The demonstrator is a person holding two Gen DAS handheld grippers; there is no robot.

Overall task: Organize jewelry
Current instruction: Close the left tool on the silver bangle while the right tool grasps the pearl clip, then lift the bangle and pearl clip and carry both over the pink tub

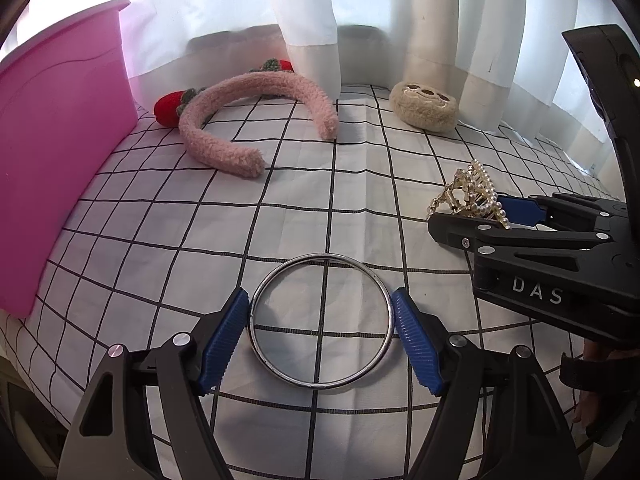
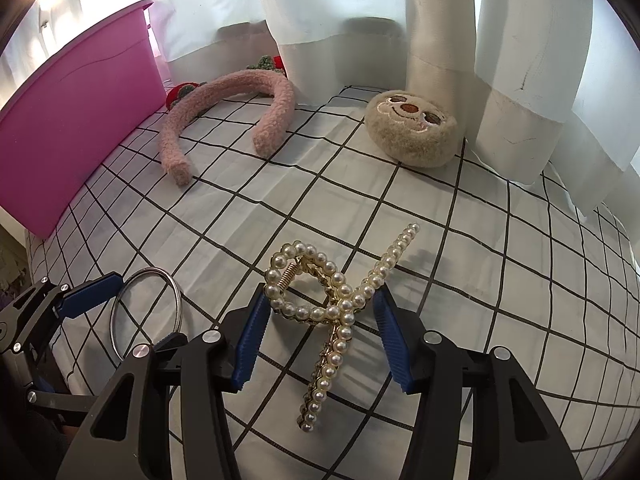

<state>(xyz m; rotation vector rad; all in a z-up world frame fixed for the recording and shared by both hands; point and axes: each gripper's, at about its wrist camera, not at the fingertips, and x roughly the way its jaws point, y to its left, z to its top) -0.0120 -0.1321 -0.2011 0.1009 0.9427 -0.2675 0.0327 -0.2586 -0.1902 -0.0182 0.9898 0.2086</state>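
Note:
A silver bangle lies flat on the checked cloth between the blue pads of my left gripper, which is open around it; the pads stand at its left and right rims. It also shows in the right wrist view. A pearl hair claw lies between the blue pads of my right gripper, which is open around it, the pads close to its sides. The claw also shows in the left wrist view with the right gripper around it.
A pink plastic bin stands at the left. A fuzzy pink headband with red strawberry trims lies at the back. A beige plush face clip lies near the white curtain. The cloth's edge drops off at the near left.

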